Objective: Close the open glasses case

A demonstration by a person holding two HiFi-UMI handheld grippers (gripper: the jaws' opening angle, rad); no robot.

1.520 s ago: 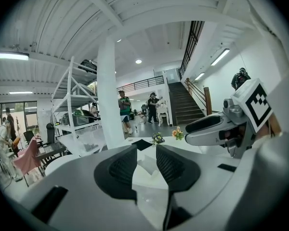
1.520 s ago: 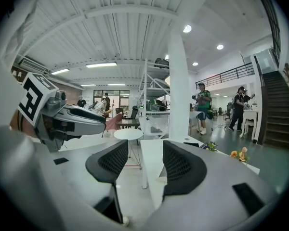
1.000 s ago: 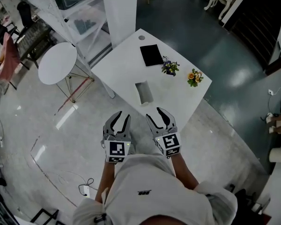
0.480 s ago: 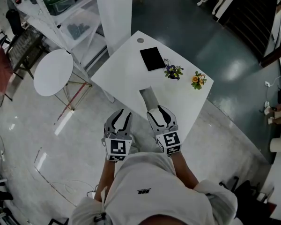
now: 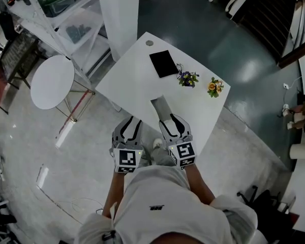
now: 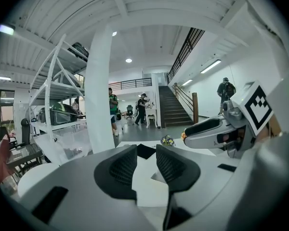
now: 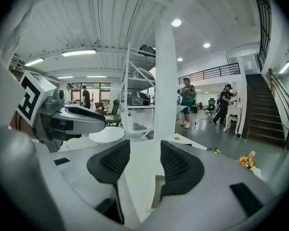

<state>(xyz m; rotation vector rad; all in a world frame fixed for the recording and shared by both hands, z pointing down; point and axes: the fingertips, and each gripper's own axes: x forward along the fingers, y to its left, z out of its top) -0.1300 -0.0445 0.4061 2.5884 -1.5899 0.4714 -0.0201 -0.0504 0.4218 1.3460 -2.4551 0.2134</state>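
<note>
Plainly, the left gripper (image 6: pixel 145 150) has its fingers (image 6: pixel 123 166) parted by a moderate gap and holds nothing; only the bare white counter (image 5: pixel 134 83) shows through between them. The right gripper (image 7: pixel 144 150) has its fingers (image 7: pixel 177 166) somewhat wider apart and closing. Nothing is pinched between the pads. Low in that gap, close against the right-hand finger, a grey strip of the glasses case (image 7: pixel 156 189) shows on the counter ahead.

From the head view the two grippers sit side by side at the near edge of the counter, with the left gripper (image 5: pixel 131 121) out at the edge. The right gripper (image 5: pixel 171 119) has its tips just at the near end of the glasses case (image 5: pixel 161 107); whether they touch it I cannot tell. The case lies open, lengthwise away from the person, a shallow grey trough, and whatever may be in it is too small to make out.

Beyond the case lie a flat black pad (image 5: pixel 163 63), a purple flower bunch (image 5: pixel 187 78) and an orange flower bunch (image 5: pixel 214 87), all well apart from the fingers
</note>
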